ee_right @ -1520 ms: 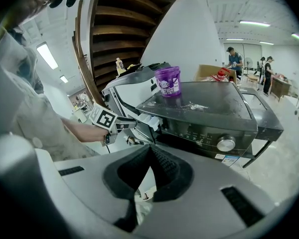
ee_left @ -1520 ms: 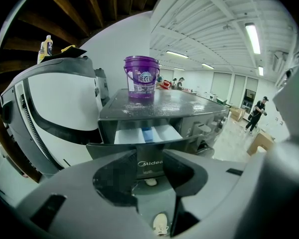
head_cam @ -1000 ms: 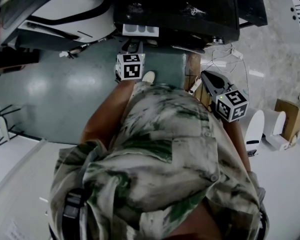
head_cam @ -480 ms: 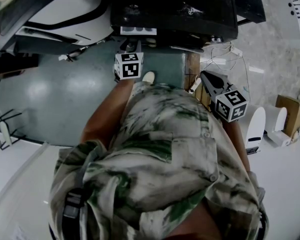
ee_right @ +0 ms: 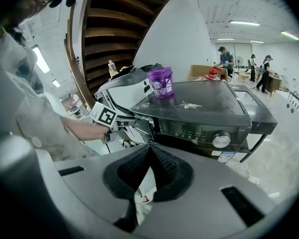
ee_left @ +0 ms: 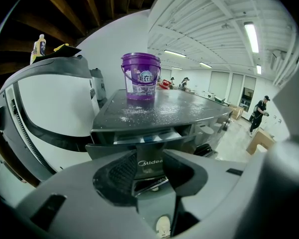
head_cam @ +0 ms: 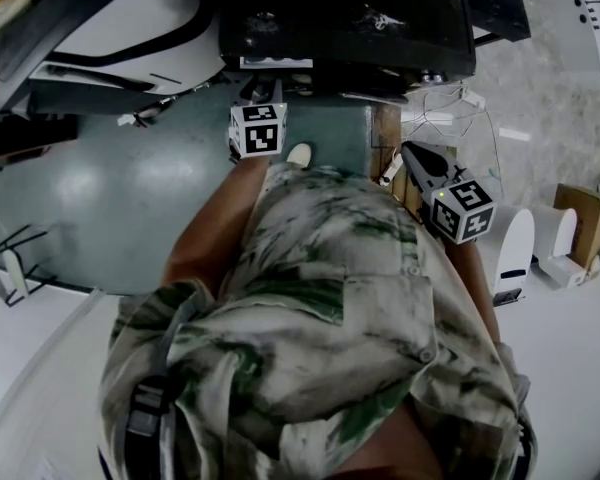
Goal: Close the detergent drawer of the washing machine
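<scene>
The dark washing machine [head_cam: 350,18] stands at the top of the head view. Its detergent drawer [head_cam: 276,63] juts out a short way and shows white compartments. My left gripper [head_cam: 265,90] points straight at the drawer front. In the left gripper view the drawer [ee_left: 144,137] is still a little out, and its dark front with the brand label fills the gap between the parted jaws of my left gripper [ee_left: 149,158]. My right gripper [head_cam: 412,151] hangs to the right of the machine. It is shut on nothing [ee_right: 149,147]. From there the drawer [ee_right: 139,126] and the left gripper [ee_right: 132,123] show together.
A purple bucket [ee_left: 140,78] stands on the machine's powder-dusted top. A white-rimmed open door [head_cam: 110,18] reaches out at the left. Cables [head_cam: 460,118], white stools [head_cam: 515,253] and a cardboard box [head_cam: 580,218] lie at the right. People [ee_left: 259,114] stand far off.
The drawer has slid further into the machine, so less of its white inside shows. My left gripper has followed it a little toward the machine. The right gripper has barely moved.
</scene>
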A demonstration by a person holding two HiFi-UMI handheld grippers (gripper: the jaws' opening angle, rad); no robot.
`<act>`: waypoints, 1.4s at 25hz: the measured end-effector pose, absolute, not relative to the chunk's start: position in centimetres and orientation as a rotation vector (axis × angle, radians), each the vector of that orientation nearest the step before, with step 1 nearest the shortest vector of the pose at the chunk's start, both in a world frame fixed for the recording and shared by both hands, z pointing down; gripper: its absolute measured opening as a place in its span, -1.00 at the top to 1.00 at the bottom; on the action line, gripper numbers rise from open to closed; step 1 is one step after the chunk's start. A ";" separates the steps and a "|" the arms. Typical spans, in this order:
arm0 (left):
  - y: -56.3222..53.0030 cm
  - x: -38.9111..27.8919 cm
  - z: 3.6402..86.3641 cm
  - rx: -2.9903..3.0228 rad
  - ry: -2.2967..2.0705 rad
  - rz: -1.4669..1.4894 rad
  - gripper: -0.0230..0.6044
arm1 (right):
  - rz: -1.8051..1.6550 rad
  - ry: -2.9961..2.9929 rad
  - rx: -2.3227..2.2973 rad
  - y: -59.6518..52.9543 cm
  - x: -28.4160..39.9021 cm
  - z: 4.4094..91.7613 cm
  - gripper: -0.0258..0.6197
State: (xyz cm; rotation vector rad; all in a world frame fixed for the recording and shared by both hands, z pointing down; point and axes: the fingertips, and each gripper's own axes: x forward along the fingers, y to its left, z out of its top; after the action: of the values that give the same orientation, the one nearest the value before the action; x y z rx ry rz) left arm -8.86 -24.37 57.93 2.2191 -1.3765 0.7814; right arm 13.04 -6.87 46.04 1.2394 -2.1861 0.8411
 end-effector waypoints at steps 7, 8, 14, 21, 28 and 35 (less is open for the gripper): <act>-25.0 -8.8 58.0 2.225 -1.365 0.793 0.37 | 0.850 -2.180 1.256 -7.3 12.8 46.2 0.85; -25.0 -8.8 58.0 2.227 -1.363 0.793 0.37 | 0.852 -2.179 1.259 -7.3 12.8 46.2 0.85; -25.5 -8.7 58.0 2.233 -1.352 0.799 0.37 | 0.863 -2.171 1.273 -7.5 12.7 46.3 0.85; -25.9 -8.6 58.1 2.241 -1.343 0.807 0.37 | 0.869 -2.161 1.291 -7.5 12.8 46.3 0.85; -26.6 -8.5 58.1 2.237 -1.336 0.803 0.37 | 0.874 -2.153 1.299 -7.8 12.9 46.4 0.85; -27.1 -8.4 58.2 2.237 -1.329 0.804 0.37 | 0.880 -2.150 1.305 -8.3 12.8 46.4 0.85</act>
State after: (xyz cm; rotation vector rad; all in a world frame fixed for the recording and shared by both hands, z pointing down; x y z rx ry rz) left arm -8.37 -27.14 58.20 2.2374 -1.3294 0.8038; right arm 12.78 -8.32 46.44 1.3046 -2.1497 0.8801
